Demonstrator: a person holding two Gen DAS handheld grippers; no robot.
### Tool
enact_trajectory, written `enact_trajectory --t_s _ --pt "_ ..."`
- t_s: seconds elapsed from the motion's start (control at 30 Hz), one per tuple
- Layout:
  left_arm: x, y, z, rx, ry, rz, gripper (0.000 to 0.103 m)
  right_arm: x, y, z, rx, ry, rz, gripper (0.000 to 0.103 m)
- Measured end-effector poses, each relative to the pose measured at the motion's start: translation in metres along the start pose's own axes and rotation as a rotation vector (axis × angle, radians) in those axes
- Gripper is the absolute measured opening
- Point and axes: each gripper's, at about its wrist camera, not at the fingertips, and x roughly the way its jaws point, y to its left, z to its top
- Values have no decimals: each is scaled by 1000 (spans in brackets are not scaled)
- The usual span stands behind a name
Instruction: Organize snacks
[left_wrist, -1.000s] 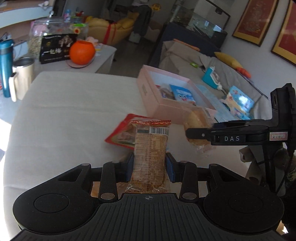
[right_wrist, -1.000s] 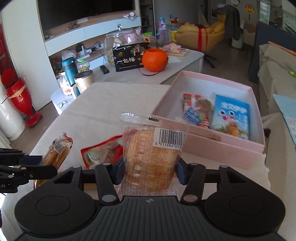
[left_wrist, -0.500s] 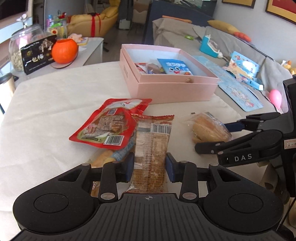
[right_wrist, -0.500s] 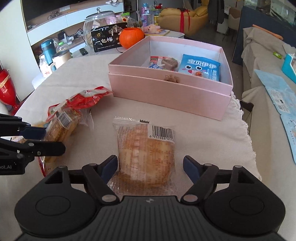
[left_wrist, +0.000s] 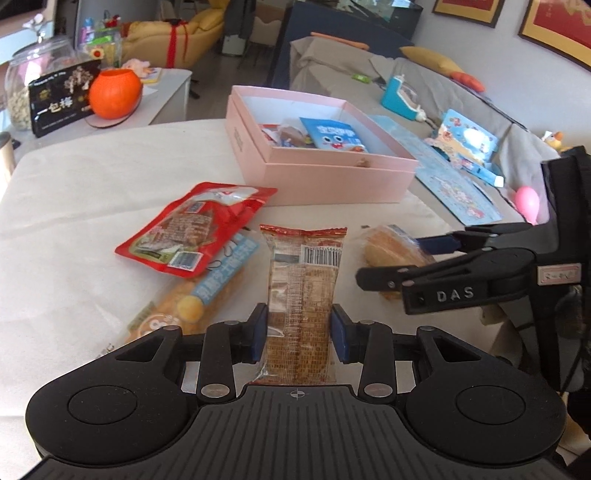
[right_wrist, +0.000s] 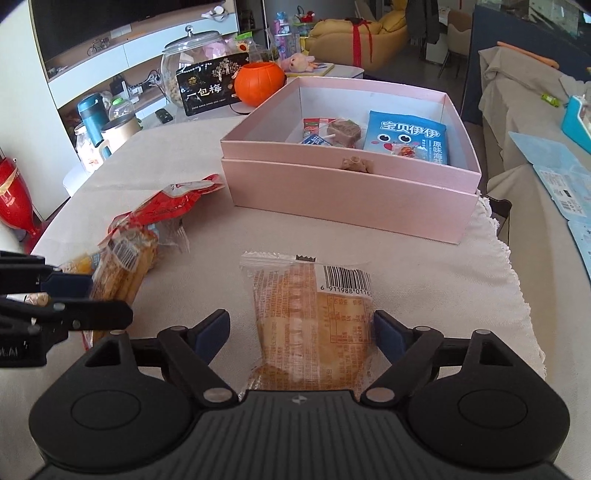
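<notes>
I held my left gripper (left_wrist: 298, 334) pinched on 1 light, crinkly cake packet (left_wrist: 301, 295) near the pink box (left_wrist: 332, 177), while my right gripper (right_wrist: 301, 332), jaws just opening, stood wide around a soft pastry (right_wrist: 317, 325), best gripped mid-body.

The right tongs (right_wrist: 301, 332) stand wide, having just been opening, and a clear-wrapped pastry (right_wrist: 314, 325) lies flat on the cloth-covered surface (right_wrist: 443, 280) between their blue pads, seemingly free of both. At the left edge the left tongs (right_wrist: 79, 301) pinch a slim wrapped cake (right_wrist: 122, 266), beside a red packet (right_wrist: 173, 203). Behind sits an open pink box (right_wrist: 351, 192) holding a blue bag (right_wrist: 406, 136) and a few small sweets, hard to make out.
</notes>
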Motion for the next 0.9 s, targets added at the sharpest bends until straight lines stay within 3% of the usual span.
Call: enact_trajectory --t_s 0.17,0.27,0.37,0.43,0.57,0.7,0.73,0.77,0.9 --pt "-34 13 0 -38 -94 -9 40 -13 7 9 9 -40 12 84" --pt "-60 38 4 -101 -165 83 40 -19 20 15 -12 -58 66 84" --pt "-68 66 -2 -185 -148 182 40 -17 40 18 -45 -54 110 84" --pt "-65 83 -11 -260 -111 208 40 -13 52 19 -60 -47 136 84" --pt "-58 90 -24 -309 -85 168 41 -7 68 22 -58 -31 190 84" --pt "-53 86 -23 -378 -78 -43 41 -1 76 26 -26 16 283 84" --pt "-53 84 -22 -376 -75 -61 41 0 78 26 -24 19 282 84" --pt "-53 78 -23 -354 -84 -37 41 1 80 27 -25 19 268 84" --pt "-60 72 -21 -228 -125 203 41 6 81 27 -2 40 238 84"
